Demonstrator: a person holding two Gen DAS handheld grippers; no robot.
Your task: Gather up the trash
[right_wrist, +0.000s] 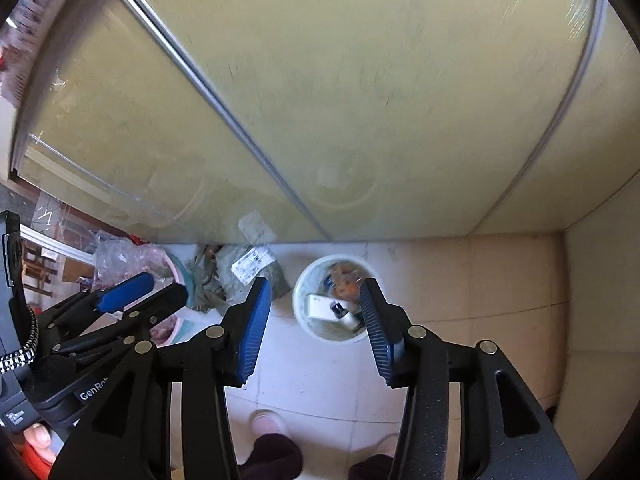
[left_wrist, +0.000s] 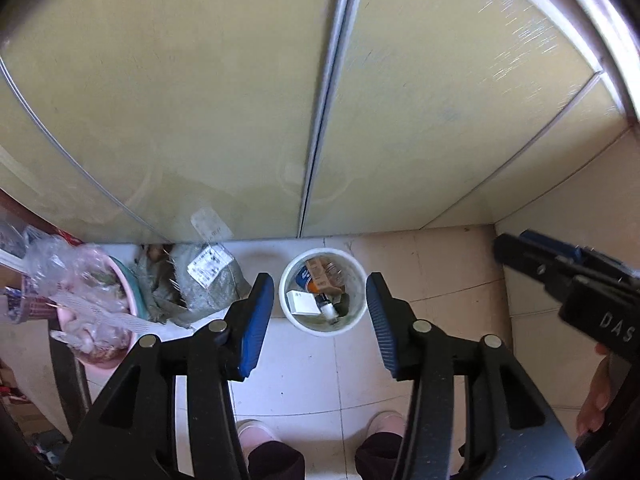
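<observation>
Both grippers, left gripper [left_wrist: 320,320] and right gripper [right_wrist: 316,322], stand apart and empty. Lower them squarely over the round white plastic waste bin [left_wrist: 288,304], then grip opposite rims evenly.

Left gripper [left_wrist: 320,320] points steeply down at tiled floor [left_wrist: 304,364], blue pads apart, nothing between them. Framed in the gap: white trash bin [left_wrist: 352,312] standing on the floor, near the foot of yellowish cabinet doors [left_wrist: 200,100]. Inside the bin: a small white box [left_wrist: 303,302], a brown carton [left_wrist: 320,276], other scraps too small to tell. Left of the bin, a grey woven sack [left_wrist: 208,280] with a white label, then a pink basin [left_wrist: 128,304] stuffed with clear plastic. Right gripper [left_wrist: 532,258] enters at the right edge. Two pink slippers [left_wrist: 256,432] at the bottom edge.
</observation>
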